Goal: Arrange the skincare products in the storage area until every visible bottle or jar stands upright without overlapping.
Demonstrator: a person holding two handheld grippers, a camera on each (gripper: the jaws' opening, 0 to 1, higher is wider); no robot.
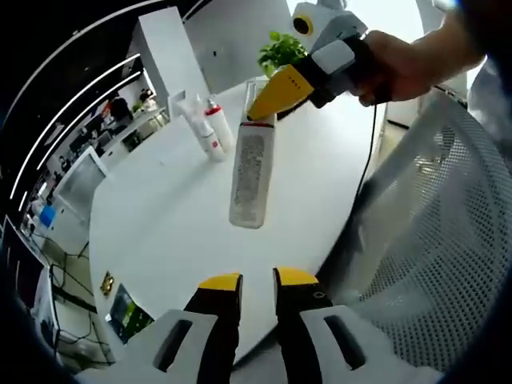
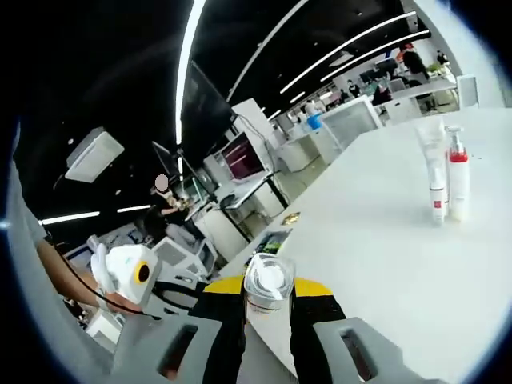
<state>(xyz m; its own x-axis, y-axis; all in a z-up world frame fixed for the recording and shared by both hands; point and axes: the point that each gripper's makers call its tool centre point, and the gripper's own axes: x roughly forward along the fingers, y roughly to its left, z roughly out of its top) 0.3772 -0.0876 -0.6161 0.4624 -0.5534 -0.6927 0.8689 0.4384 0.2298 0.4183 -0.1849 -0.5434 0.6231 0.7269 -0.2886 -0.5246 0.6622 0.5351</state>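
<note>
A tall clear bottle (image 1: 250,172) with a speckled white fill stands out over the white table (image 1: 160,216). My right gripper (image 1: 266,110), held by a hand, is shut on its top. In the right gripper view that bottle's cap (image 2: 270,282) sits end-on between the jaws of my right gripper (image 2: 270,294). Whether its base touches the table I cannot tell. A white tube (image 1: 200,128) and a pump bottle with a red collar (image 1: 218,122) stand upright side by side farther back; the tube (image 2: 434,172) and pump bottle (image 2: 458,172) also appear in the right gripper view. My left gripper (image 1: 257,280) hangs near the table's front edge, open a little, with nothing between its jaws.
A white mesh chair (image 1: 448,240) sits close on the right. A green plant (image 1: 282,52) and a white pillar (image 1: 172,48) stand behind the table. A small card (image 1: 106,282) lies by the table's edge. My left gripper's body (image 2: 128,276) shows off the table.
</note>
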